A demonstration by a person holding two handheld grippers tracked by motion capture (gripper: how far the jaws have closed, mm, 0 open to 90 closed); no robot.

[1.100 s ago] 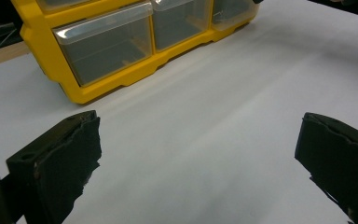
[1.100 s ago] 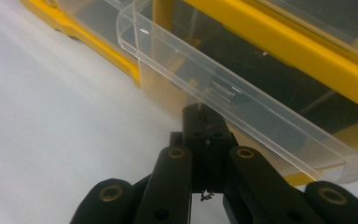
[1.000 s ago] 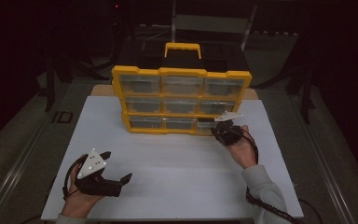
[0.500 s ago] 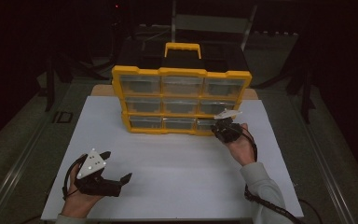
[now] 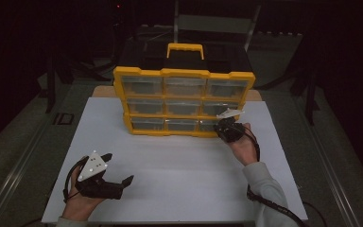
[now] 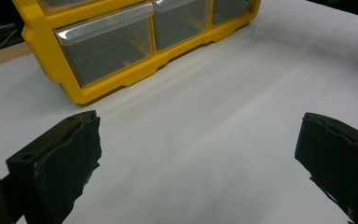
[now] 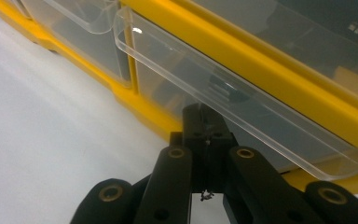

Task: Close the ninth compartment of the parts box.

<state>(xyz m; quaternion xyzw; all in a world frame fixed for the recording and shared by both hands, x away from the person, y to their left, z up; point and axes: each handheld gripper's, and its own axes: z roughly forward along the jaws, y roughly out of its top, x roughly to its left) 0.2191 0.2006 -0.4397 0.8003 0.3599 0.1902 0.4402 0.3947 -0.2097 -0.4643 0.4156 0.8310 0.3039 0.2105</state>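
- Right gripper (image 5: 228,128) pressed against the bottom-right drawer (image 7: 242,109) of the yellow drawer organizer (image 5: 184,74); jaws clenched together just under the drawer's clear pull lip, tips touching its front.
- Judged step: hooking that lip to draw the drawer out toward the near side.
- Best done by keeping the closed tips tucked beneath the lip and pulling straight back, level with the counter (image 5: 184,165); any tilt risks slipping off the smooth plastic.
- Worth pulling slowly, since the organizer stands free on the counter and could slide or tip forward with nothing bracing it.
- Left gripper (image 5: 105,182) resting low at the near left, well apart from the organizer, jaws spread wide and holding nothing; could serve to steady the yellow frame.
- Organizer standing upright at the far middle of the counter, black box behind it, carry handle (image 5: 185,48) on top.
- Nine clear drawers in three rows, all seated in the frame.
- Dark small parts dimly visible behind the bottom-right drawer's front; kind not discernible.
- Bottom-left drawer (image 6: 107,49) looking empty from the left gripper view.
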